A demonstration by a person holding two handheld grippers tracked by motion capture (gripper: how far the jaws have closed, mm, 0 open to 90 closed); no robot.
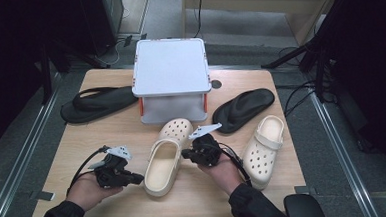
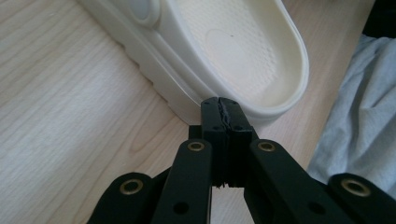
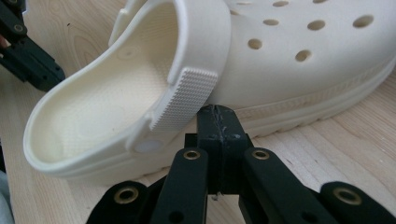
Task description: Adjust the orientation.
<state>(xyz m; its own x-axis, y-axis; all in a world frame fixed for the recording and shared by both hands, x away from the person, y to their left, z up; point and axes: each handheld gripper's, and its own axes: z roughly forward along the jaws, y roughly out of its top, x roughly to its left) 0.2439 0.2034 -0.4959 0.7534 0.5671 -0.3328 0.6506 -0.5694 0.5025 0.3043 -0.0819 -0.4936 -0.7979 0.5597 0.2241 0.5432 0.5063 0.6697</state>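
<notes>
Wooden table (image 1: 107,138): centre clog (image 1: 164,157) flanked by left gripper (image 1: 136,178) and right gripper (image 1: 185,153), both closed, empty; nothing yet grasped.

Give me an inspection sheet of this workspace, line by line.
Surface: wooden table, bare wood around the shoes.
Job's things: cream clog in the middle, between both grippers; second cream clog at the right.
Clutter: two black flip-flops; grey lidded box at the back.
Grippers: left gripper shut, tips at the clog's heel rim; right gripper shut, tips at the clog's side.
Cables: black cable trails from the left gripper; more on the floor.
Surroundings: grey floor, dark stands.
</notes>
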